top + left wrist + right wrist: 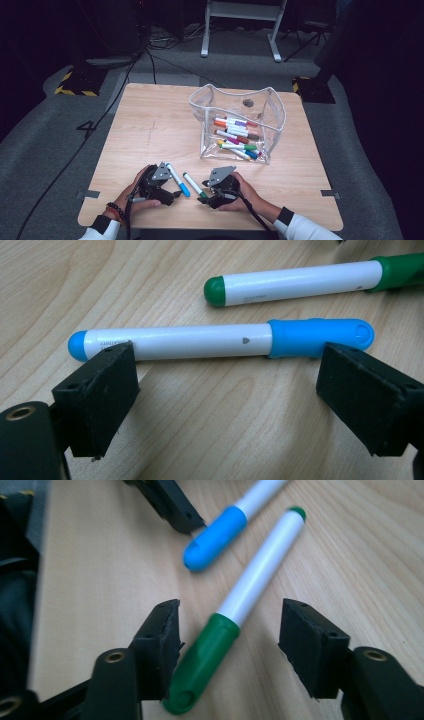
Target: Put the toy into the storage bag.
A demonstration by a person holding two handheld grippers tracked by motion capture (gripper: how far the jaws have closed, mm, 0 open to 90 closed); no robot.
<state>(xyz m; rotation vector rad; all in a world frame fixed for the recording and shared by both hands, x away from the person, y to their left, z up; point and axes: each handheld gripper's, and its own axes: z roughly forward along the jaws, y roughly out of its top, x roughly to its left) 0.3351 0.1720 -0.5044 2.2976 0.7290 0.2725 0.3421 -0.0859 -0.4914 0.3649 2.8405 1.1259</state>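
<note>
On table: green-capped white marker [235,615] | right gripper [230,630] jaws apart, astride it, not pinching

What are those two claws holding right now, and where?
Nothing yet. The right claw straddles the green marker's cap; the left claw stands open beside the blue marker.

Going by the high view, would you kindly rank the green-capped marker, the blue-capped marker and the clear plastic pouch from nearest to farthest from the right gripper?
1. Green-capped marker, at the right gripper.
2. Blue-capped marker, just left, by the left gripper.
3. Clear plastic pouch, farther up the table.
</note>
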